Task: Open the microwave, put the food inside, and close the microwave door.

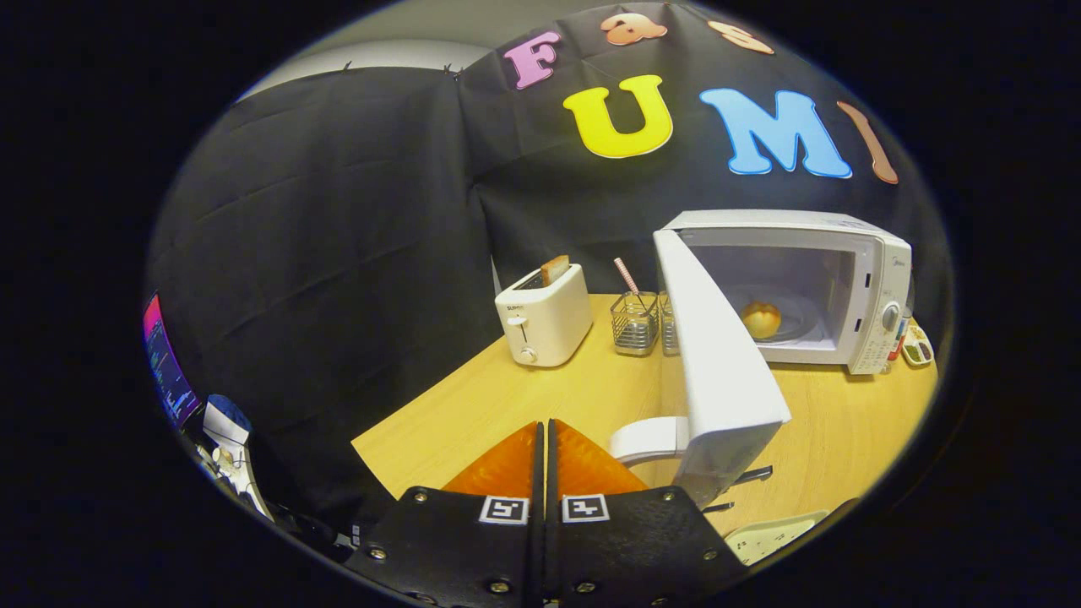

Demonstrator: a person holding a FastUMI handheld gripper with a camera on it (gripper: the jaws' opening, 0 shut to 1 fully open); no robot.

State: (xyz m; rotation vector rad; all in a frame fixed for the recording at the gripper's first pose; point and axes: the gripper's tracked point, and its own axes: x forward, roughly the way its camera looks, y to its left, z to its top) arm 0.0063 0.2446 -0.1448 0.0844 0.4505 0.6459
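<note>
The fingers [543, 443] were pressed together with nothing held between them, hovering over the near corner of the wooden desk [524, 397]. Just to their right hung the open door [718, 355] of the microwave [811, 287], swung wide toward the camera on its left-hand hinge, with its curved white handle [649, 439] close beside the fingertips but not touching them as far as could be seen. The microwave itself stood well beyond the fingers at the far right of the desk, its cavity exposed and lit. Inside, the food [761, 320], a rounded yellow-orange piece, sat on the turntable plate [798, 319] toward the left of the cavity. The control panel with its round knob [889, 317] ran down the microwave's right side. Left of the microwave, near the back of the desk, stood a white toaster [543, 316] with a slice of toast [555, 269] sticking up from its slot, and between toaster and door were wire holders [635, 323], one carrying a striped straw [627, 275]. A small tray [917, 348] with coloured items lay just right of the microwave, too small to make out.
</note>
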